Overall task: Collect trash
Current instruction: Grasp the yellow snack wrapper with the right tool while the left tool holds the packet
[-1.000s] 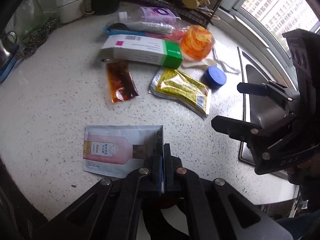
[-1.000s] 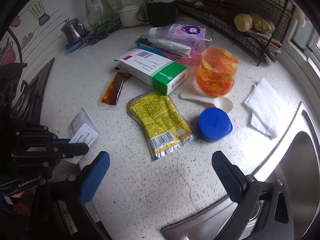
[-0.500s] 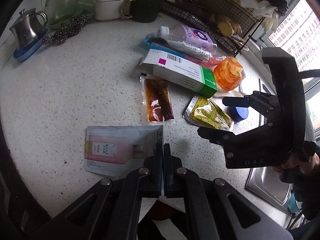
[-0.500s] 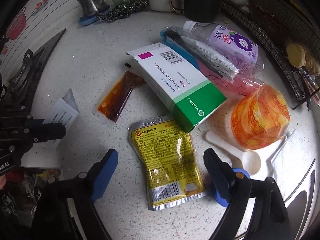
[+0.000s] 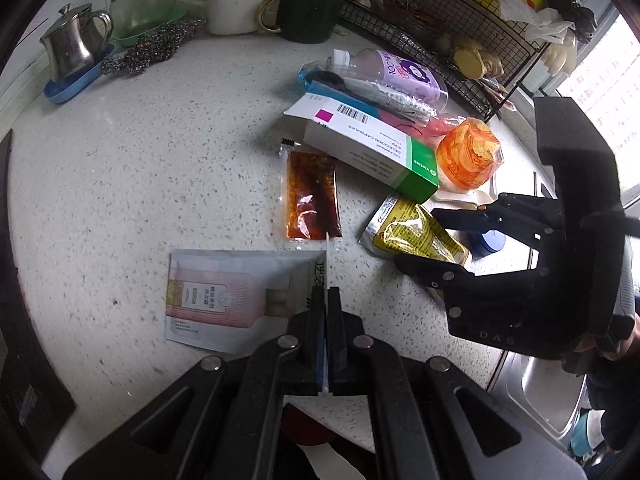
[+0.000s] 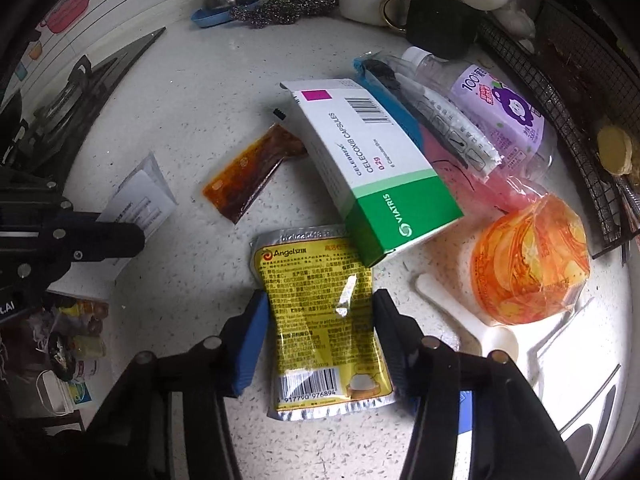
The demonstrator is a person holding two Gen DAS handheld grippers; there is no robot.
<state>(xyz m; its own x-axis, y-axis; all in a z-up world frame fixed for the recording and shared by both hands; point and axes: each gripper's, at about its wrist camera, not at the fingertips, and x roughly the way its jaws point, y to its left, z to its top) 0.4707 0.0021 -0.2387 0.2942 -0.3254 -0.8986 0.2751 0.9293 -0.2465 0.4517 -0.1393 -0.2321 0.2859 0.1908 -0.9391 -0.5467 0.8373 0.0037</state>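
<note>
Trash lies scattered over the speckled counter, and going from the biggest piece down: a white-and-green capsule box lies aslant in the middle, its green end overlapping the top corner of a yellow foil pouch; a flat pink sachet sits nearer the counter's front edge, and a small reddish sauce packet lies between the sachet and the box. The left tool is clamped fully together on the sachet's right edge, the thin foil pinched between its pads. The right tool points steeply down over the yellow pouch, its jaws closing with the pouch between them, one blue pad at each long side; the pads look just at the foil's edges, not yet pressing. The pouch's long axis runs away from that tool toward the box, so the squeeze goes across its width. The right hand is plainly the nearer one.
</note>
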